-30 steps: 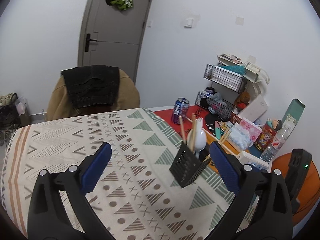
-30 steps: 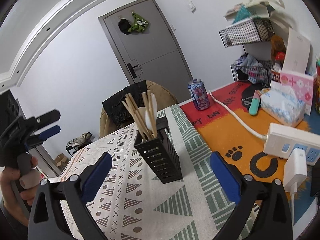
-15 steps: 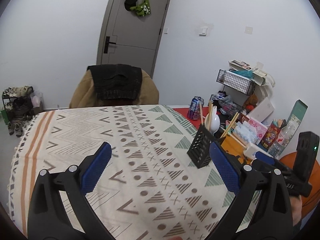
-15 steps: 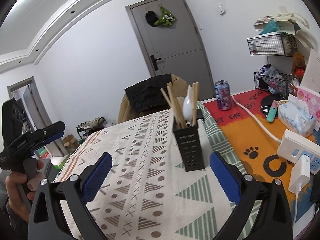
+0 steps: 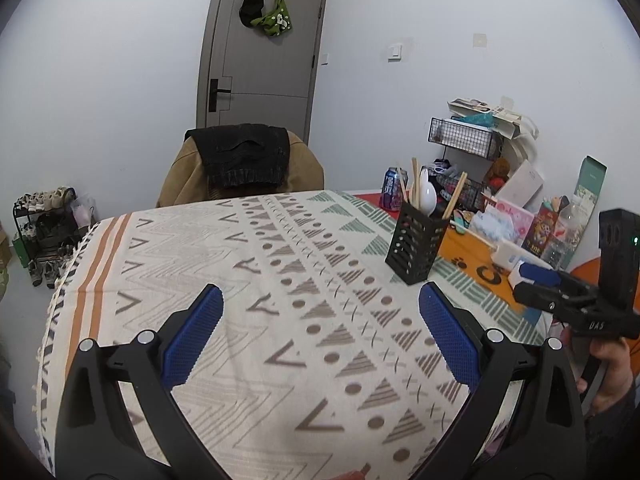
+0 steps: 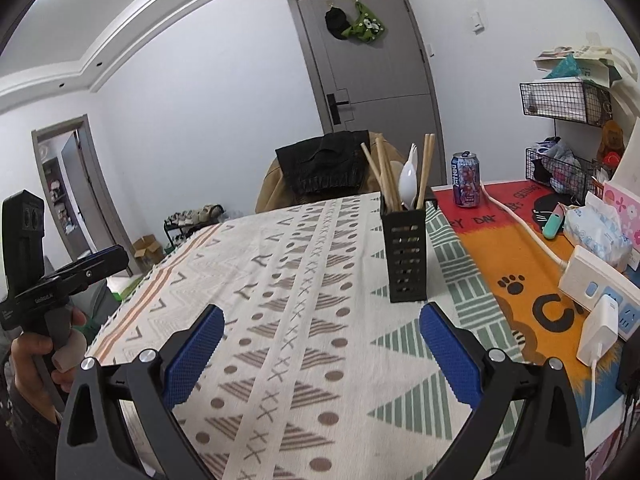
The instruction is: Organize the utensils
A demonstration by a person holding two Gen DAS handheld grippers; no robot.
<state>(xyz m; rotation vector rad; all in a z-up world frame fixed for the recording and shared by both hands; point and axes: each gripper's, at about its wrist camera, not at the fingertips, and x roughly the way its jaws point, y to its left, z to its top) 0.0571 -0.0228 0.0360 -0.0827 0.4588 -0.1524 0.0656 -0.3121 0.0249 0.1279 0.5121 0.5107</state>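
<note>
small room with white walls and a grey door in the upper middle of both frames, a cap and something green hanging on it. most of the lower half of each frame is a table under a patterned cloth with triangles, dots and crosses, and a chair with a dark jacket sits behind it.

the thing that matters is the black slotted holder, standing upright on the cloth just right of centre in the right wrist view and middle right in the left wrist view. it has wooden chopsticks and a white spoon poking out the top. right of it there's an orange mat with a soda can, a power strip, tissues and wire baskets of clutter.

the left gripper sits low at the bottom of its own frame, blue pads spread wide with nothing between them. the right gripper is the same deal, spread wide and empty, and the holder is a bit beyond its right pad, not touching.

as for progress, i can't spot a single loose utensil on the cloth, everything i can see is in the holder. so my guess is the sorting is basically done, or very close. can't rule out something lying outside both frames though.
</note>
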